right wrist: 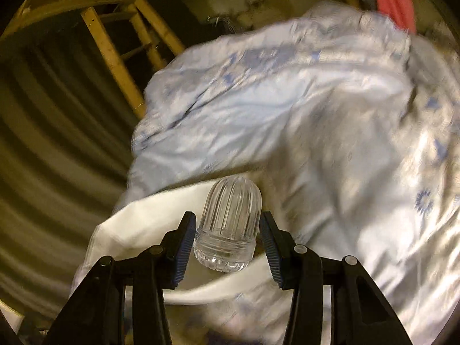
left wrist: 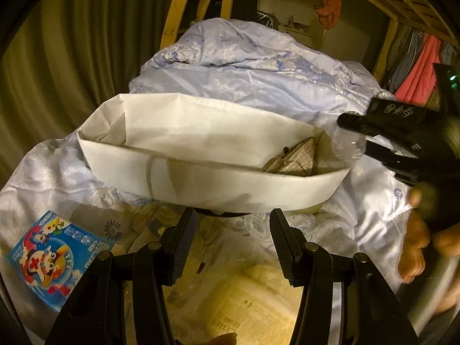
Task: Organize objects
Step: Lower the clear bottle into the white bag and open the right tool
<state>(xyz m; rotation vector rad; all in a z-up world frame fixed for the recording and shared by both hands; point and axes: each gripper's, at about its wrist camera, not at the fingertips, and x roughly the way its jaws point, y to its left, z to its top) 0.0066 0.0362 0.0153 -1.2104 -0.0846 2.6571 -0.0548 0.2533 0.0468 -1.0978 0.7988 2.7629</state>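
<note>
A white paper bag (left wrist: 201, 132) stands open on the bed, with a checked cloth item (left wrist: 296, 158) at its right end. My left gripper (left wrist: 230, 215) is open just before the bag's near wall, and only bedding shows between its fingers. My right gripper (right wrist: 227, 233) is shut on a clear ribbed dome-shaped jar (right wrist: 227, 224), its rounded end pointing away. The jar hangs over the white bag's (right wrist: 138, 218) rim. In the left wrist view the right gripper (left wrist: 362, 141) comes in from the right, and the blurred clear jar (left wrist: 349, 143) is above the bag's right end.
A rumpled pale blue quilt (left wrist: 244, 66) is heaped behind the bag. A blue cartoon packet (left wrist: 43, 253) lies front left and newspaper (left wrist: 244, 302) lies under my left gripper. A wooden bunk ladder (left wrist: 175, 14), a green curtain (left wrist: 57, 57), hanging clothes (left wrist: 417, 66) and a person's hand (left wrist: 417, 244) surround the spot.
</note>
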